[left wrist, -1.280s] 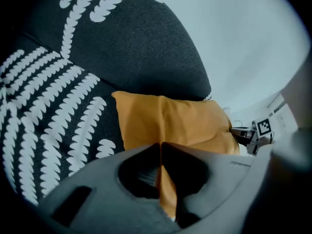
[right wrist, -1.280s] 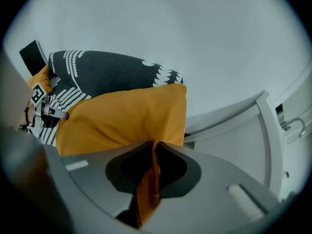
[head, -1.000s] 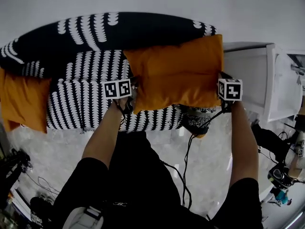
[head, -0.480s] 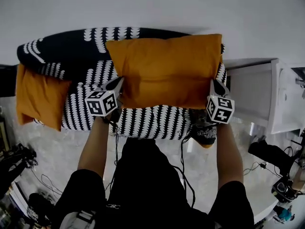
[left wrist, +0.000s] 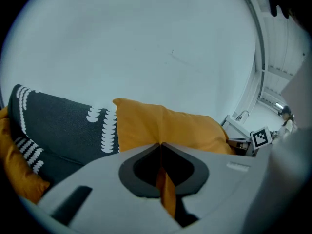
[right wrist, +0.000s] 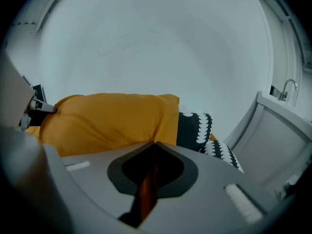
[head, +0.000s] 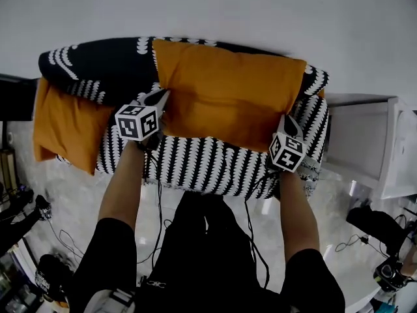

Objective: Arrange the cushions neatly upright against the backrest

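Note:
A large orange cushion stands against the black-and-white patterned sofa backrest. My left gripper is shut on the cushion's lower left corner, and orange fabric shows pinched between its jaws. My right gripper is shut on the lower right corner, where a strip of orange fabric is also clamped. The same cushion fills the middle of both gripper views. A second orange cushion leans at the sofa's left end.
The patterned sofa seat lies below the cushion. A white cabinet stands right of the sofa. A pale wall rises behind it. Cables and gear lie on the floor at the left, more gear at the lower right.
Both grippers have carried the large orange cushion up and back from the seat's front until it rests on the backrest. The view has shifted, so the sofa sits further right.

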The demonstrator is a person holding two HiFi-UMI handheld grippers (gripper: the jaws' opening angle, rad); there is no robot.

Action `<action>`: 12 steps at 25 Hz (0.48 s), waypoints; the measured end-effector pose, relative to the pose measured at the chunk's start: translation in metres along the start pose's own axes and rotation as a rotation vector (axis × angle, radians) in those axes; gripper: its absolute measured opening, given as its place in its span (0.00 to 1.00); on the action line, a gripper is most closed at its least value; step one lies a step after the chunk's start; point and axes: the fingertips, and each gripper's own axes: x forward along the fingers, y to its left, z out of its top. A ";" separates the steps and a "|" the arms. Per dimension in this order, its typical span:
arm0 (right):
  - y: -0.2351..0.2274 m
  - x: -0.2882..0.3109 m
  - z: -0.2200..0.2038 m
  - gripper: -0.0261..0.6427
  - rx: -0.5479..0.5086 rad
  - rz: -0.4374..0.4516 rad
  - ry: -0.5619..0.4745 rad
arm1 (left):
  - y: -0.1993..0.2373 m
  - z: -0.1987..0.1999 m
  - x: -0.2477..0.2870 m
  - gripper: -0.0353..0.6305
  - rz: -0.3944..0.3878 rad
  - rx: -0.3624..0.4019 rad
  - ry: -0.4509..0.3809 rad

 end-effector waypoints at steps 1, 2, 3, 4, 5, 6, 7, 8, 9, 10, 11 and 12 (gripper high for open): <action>0.001 0.004 -0.007 0.06 0.009 -0.007 0.012 | 0.003 -0.002 0.004 0.07 -0.004 0.009 0.010; 0.002 0.008 -0.014 0.06 0.014 -0.009 0.026 | 0.005 -0.007 0.008 0.07 -0.008 0.012 0.022; 0.003 0.013 -0.022 0.06 0.013 -0.009 0.041 | 0.009 -0.014 0.012 0.07 -0.011 0.011 0.035; 0.005 0.018 -0.030 0.06 0.008 -0.006 0.059 | 0.013 -0.022 0.015 0.07 -0.011 0.006 0.048; 0.008 0.024 -0.038 0.06 0.000 -0.001 0.078 | 0.018 -0.032 0.017 0.07 -0.010 -0.002 0.060; 0.011 0.029 -0.047 0.06 -0.008 0.005 0.099 | 0.023 -0.042 0.019 0.07 -0.009 -0.014 0.071; 0.013 0.034 -0.056 0.06 -0.017 0.010 0.121 | 0.028 -0.052 0.021 0.07 -0.010 -0.027 0.079; 0.015 0.039 -0.064 0.06 -0.030 0.013 0.141 | 0.032 -0.062 0.024 0.07 -0.013 -0.040 0.086; 0.015 0.044 -0.072 0.06 -0.046 0.013 0.159 | 0.036 -0.070 0.028 0.07 -0.017 -0.048 0.093; 0.016 0.049 -0.079 0.06 -0.065 0.012 0.175 | 0.039 -0.078 0.033 0.07 -0.020 -0.050 0.101; 0.016 0.054 -0.086 0.06 -0.079 0.011 0.191 | 0.042 -0.086 0.037 0.08 -0.019 -0.047 0.111; 0.016 0.059 -0.092 0.06 -0.085 0.010 0.205 | 0.046 -0.094 0.039 0.08 -0.015 -0.042 0.122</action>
